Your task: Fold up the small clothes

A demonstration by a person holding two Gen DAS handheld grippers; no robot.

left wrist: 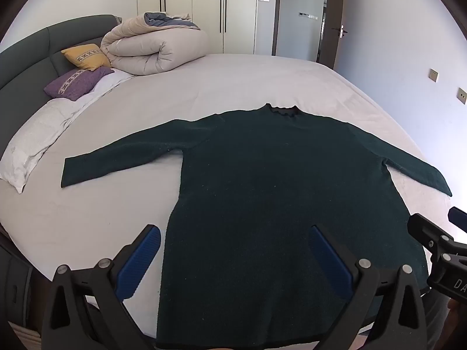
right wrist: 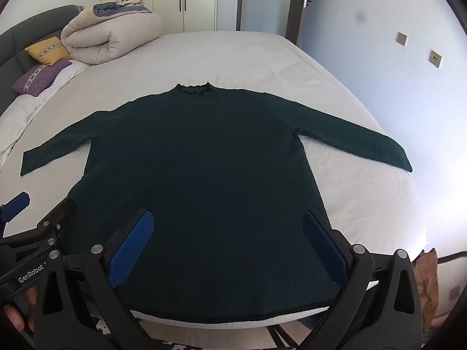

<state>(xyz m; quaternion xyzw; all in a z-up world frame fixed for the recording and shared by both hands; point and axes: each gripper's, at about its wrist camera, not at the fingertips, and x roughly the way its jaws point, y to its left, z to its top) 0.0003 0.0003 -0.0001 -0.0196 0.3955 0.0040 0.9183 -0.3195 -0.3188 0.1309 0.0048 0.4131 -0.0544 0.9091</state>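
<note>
Two grippers, ours — left gripper (left wrist: 233,258) marked "GenRobot", right gripper (right wrist: 227,243) — jaws apart above one sweater (right wrist: 201,157), flat on bed (right wrist: 350,189).

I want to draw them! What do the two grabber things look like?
Both the left gripper and the right gripper have chunky black frames with round silver bolts. Each has two blue bumpy pads. White letters on the side of the left one say GenRobot.

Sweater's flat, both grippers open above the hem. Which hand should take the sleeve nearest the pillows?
Left. The left gripper hovers over the sweater hem's pillow-side edge, nearer that sleeve; the right gripper would probably have to cross over.
</note>
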